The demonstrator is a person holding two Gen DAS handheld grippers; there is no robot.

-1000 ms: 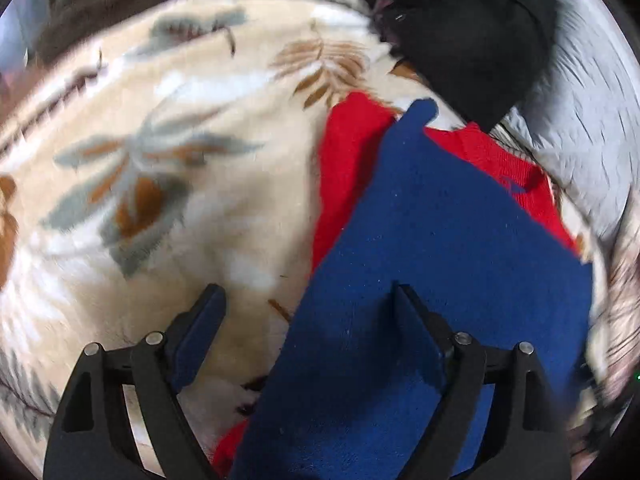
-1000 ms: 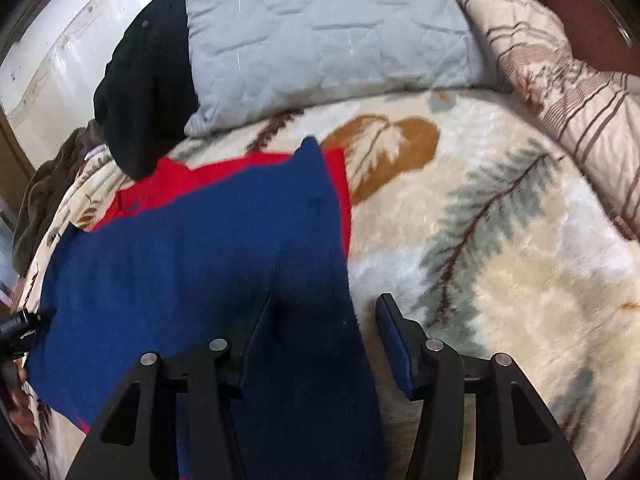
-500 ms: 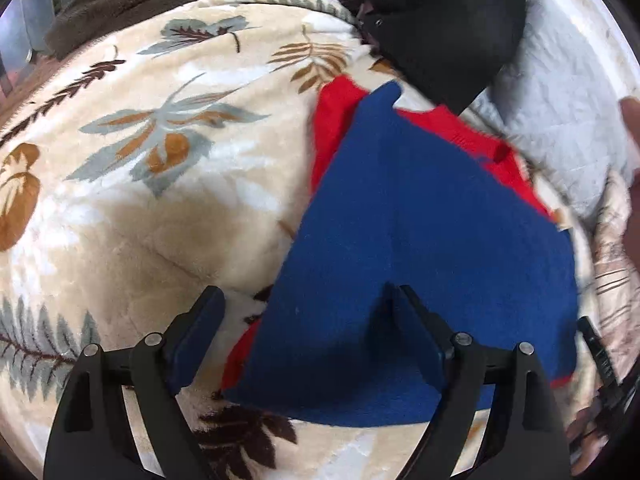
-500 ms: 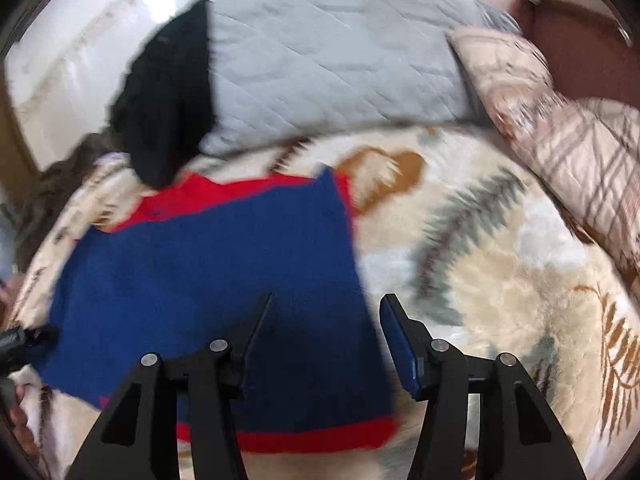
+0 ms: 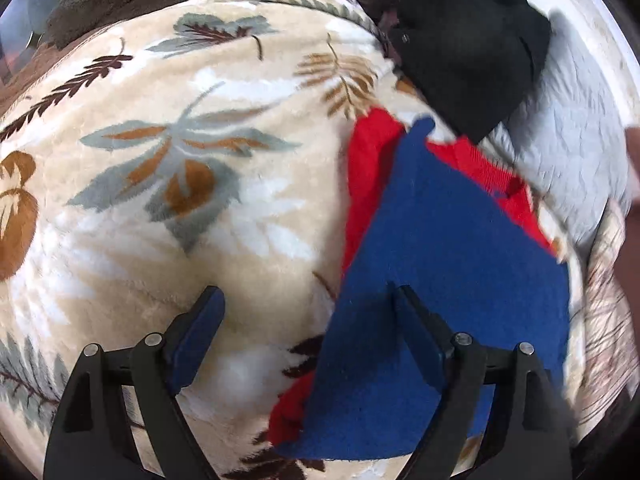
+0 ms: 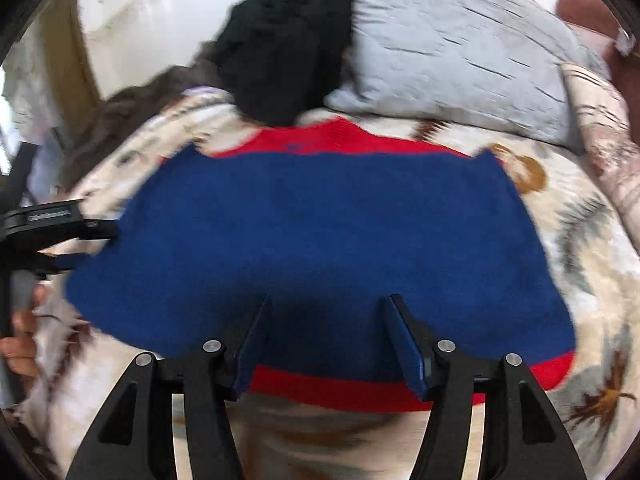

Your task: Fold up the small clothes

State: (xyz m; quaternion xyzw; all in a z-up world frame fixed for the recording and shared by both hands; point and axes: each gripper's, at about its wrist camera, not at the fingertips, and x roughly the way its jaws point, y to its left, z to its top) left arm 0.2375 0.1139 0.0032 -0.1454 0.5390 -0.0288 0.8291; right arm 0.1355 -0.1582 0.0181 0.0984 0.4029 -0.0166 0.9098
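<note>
Lying flat on blanket (image 6: 592, 248): blue-and-red sweater (image 6: 320, 240) | both hand-held grippers (image 5: 308, 312) (image 6: 326, 320) spread apart, empty | risk: plush blanket snagging, dragging fold crooked

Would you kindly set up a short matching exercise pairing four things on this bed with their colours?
Things:
1. sweater
2. pillow
3. garment beside the pillow
4. blanket

Colours:
A. black
B. cream with leaf print
C. blue with red edges
D. light grey

Pairs: 1-C, 2-D, 3-A, 4-B
</note>
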